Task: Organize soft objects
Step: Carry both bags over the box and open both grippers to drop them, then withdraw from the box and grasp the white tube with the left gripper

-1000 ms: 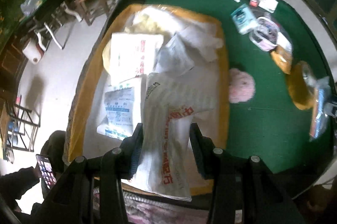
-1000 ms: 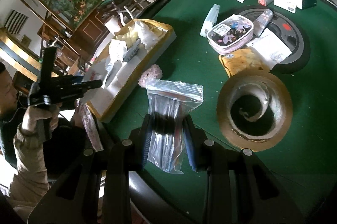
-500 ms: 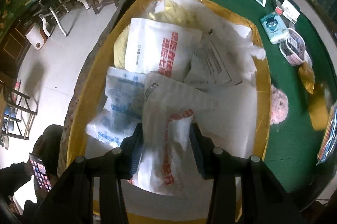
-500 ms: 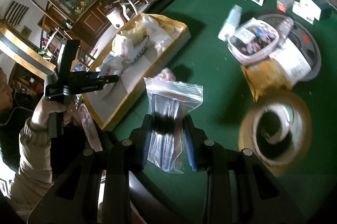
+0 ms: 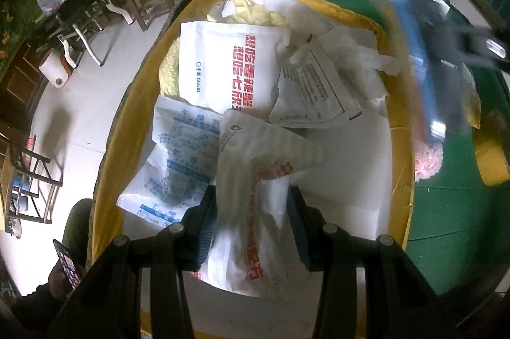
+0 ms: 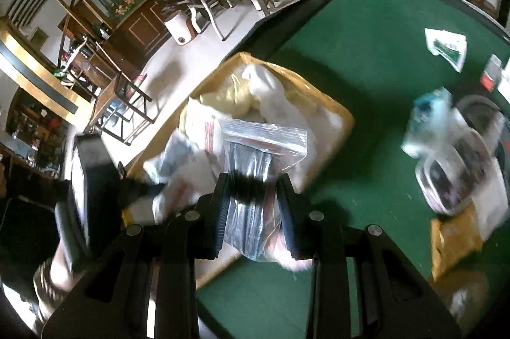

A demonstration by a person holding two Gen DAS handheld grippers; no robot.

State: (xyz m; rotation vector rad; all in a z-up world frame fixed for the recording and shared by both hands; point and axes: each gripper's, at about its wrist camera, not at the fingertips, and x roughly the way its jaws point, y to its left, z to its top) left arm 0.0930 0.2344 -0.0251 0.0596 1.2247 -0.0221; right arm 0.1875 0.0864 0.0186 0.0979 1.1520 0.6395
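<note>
My left gripper (image 5: 251, 208) is shut on a white plastic packet with red print (image 5: 255, 179) and holds it over the yellow box (image 5: 108, 128). The box holds several white packets and bags. My right gripper (image 6: 253, 198) is shut on a clear zip bag with dark contents (image 6: 258, 167) and holds it above the near edge of the same box (image 6: 342, 116). In the left wrist view the zip bag (image 5: 424, 58) and right gripper are a blur at the upper right. A pink plush (image 5: 428, 162) lies on the green table beside the box.
The green table (image 6: 366, 58) carries a clear pouch (image 6: 459, 176), a blue-and-white packet (image 6: 430, 116), a green-and-white packet (image 6: 446, 47) and a yellow-brown envelope (image 6: 455, 243) to the right. A yellow tape roll (image 5: 489, 159) lies right of the plush. Chairs and a person stand left.
My right gripper has swung left with the zip bag, from over the green table to over the box. My left gripper has moved forward and lower over the box with its packet.
</note>
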